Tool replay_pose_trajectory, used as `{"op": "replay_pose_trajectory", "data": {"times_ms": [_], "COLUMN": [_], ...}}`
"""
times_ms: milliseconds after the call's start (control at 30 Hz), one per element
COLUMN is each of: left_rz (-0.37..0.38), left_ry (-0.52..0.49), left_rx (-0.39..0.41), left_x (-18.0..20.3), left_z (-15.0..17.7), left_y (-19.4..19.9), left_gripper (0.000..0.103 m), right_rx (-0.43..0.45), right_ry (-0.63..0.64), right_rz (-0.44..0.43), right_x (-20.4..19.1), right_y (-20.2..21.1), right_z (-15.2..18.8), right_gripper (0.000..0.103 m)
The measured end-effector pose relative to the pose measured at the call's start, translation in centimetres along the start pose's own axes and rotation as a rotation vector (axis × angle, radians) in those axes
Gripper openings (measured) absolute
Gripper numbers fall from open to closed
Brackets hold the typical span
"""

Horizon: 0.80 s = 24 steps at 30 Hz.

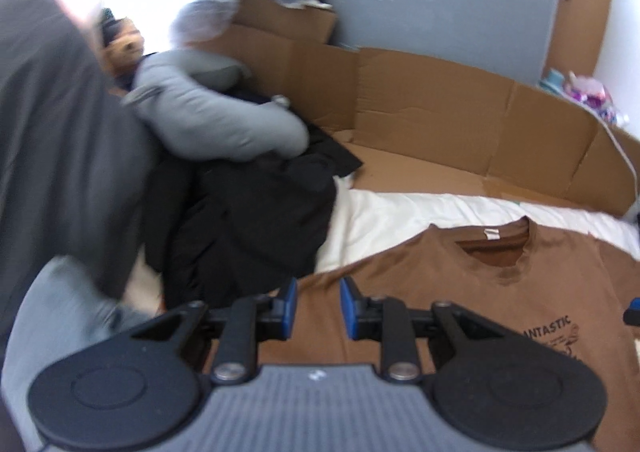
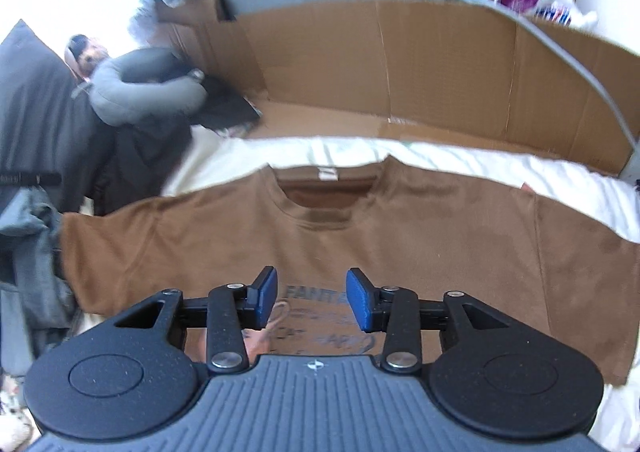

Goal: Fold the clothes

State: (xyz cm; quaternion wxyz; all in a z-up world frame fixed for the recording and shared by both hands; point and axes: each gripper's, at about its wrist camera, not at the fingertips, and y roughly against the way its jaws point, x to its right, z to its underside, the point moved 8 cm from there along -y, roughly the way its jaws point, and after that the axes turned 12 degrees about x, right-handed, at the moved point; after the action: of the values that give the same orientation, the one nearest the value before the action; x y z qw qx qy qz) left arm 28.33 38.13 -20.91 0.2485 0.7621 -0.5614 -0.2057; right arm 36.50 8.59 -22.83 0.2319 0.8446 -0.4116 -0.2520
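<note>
A brown T-shirt lies flat and front up on a white sheet, collar toward the cardboard wall, black print on its chest. My left gripper hangs above the shirt's left shoulder edge, its blue pads a small gap apart with nothing between them. My right gripper hovers over the chest print, jaws wider apart and empty. Neither gripper touches the cloth.
A heap of black clothes lies left of the shirt with a grey roll cushion on it. A grey garment sits nearer left. Cardboard panels wall the far side.
</note>
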Motion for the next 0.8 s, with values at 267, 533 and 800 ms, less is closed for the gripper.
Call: {"op": "replay_pose_trajectory", "data": {"times_ms": [267,533,800], "left_rz": [-0.061,-0.095,-0.111], "left_ry": [0.089,0.124,0.185], "left_rx": [-0.005,-0.032,-0.061], "left_x": [-3.0,-3.8,-3.2], "left_z": [2.2,5.0,8.4], "left_y": [6.1,8.7,8.6], "left_gripper": [0.026,0.023,0.023], "right_rx": [0.064,0.106,0.104], "right_ry": [0.021,-0.011,-0.021], "right_rz": [-0.009,-0.008,-0.086], "right_x": [-3.3,-3.9,-5.4], "right_y": [7.3,10.6,11.5], "right_z": [-1.4,-0.6,2.0], "right_gripper": [0.059,0.06,0.06]}}
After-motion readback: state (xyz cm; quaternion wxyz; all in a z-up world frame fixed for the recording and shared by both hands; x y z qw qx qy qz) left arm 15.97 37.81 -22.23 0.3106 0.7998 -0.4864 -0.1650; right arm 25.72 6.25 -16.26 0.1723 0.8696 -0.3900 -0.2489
